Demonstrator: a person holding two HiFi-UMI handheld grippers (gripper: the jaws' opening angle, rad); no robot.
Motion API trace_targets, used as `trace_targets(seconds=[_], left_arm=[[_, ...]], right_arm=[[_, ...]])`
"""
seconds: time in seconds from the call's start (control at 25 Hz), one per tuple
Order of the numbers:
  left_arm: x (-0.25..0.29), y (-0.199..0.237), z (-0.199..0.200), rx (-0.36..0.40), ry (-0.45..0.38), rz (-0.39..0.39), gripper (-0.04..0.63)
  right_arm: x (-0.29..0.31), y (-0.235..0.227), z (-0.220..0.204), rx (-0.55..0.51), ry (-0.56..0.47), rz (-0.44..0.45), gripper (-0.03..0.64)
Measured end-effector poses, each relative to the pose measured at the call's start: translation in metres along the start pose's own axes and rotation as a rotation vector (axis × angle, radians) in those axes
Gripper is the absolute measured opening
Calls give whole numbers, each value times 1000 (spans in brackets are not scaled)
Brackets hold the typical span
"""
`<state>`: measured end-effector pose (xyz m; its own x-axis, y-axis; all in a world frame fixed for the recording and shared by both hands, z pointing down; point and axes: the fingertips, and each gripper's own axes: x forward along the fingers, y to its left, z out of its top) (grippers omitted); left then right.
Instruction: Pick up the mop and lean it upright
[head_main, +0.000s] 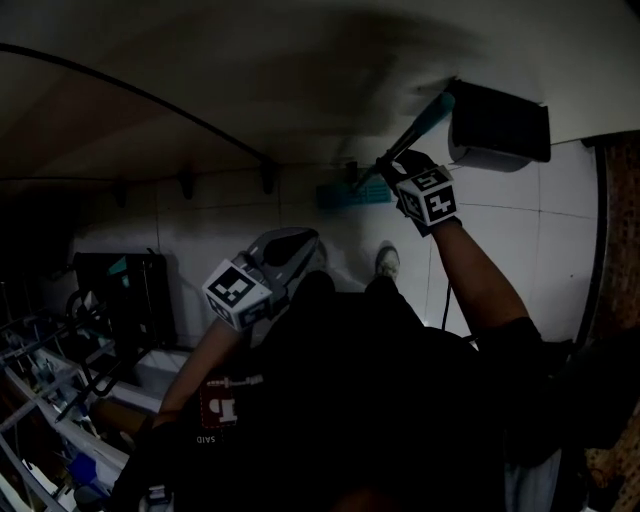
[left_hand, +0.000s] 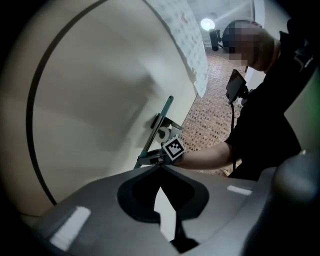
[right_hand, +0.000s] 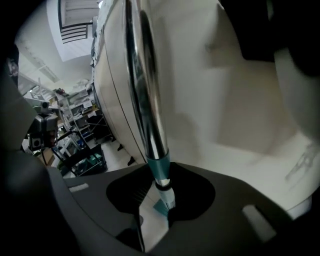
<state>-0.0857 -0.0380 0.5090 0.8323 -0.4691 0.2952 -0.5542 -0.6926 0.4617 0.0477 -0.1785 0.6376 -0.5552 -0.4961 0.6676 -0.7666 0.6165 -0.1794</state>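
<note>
The mop has a long metal handle (right_hand: 145, 100) with a teal collar (right_hand: 160, 172) and a teal head (head_main: 352, 194) resting on the pale floor by the wall. My right gripper (head_main: 395, 165) is shut on the handle, which stands steeply and passes between its jaws in the right gripper view. From the left gripper view the same handle (left_hand: 160, 125) rises beside the white curved wall, with the right gripper (left_hand: 150, 160) clamped low on it. My left gripper (head_main: 290, 252) hangs lower and nearer to me, shut with nothing in it.
A dark box (head_main: 498, 125) is mounted on the wall right of the mop handle. A black cable (head_main: 150, 100) runs along the curved wall. Cluttered shelf racks (head_main: 50, 390) and a black cart (head_main: 125, 290) stand at left. My shoe (head_main: 388, 262) is near the mop head.
</note>
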Motion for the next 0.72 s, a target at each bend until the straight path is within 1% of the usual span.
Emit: trace_targets(seconds=[0.16,0.32,0.44,0.6,0.72], left_arm=[[-5,-19,47,71,-75,-19,-5],[-22,-44,105,107,-167,-42,-6],[-38,-59,143,166,-234,-56,-6],[-55,-82,205,263,-344,-86,-6],[-69,-97,244,324,-392,-91,-6]], right_arm=[[-45,30,47,-28,-12,40,124],[-104,67,108,-66,-52,91,124],[-151,86,161,-101,-117,120,124],[-211,97,235,-134,-231,148,124],[-253,106,280,-149,-291,167,126]])
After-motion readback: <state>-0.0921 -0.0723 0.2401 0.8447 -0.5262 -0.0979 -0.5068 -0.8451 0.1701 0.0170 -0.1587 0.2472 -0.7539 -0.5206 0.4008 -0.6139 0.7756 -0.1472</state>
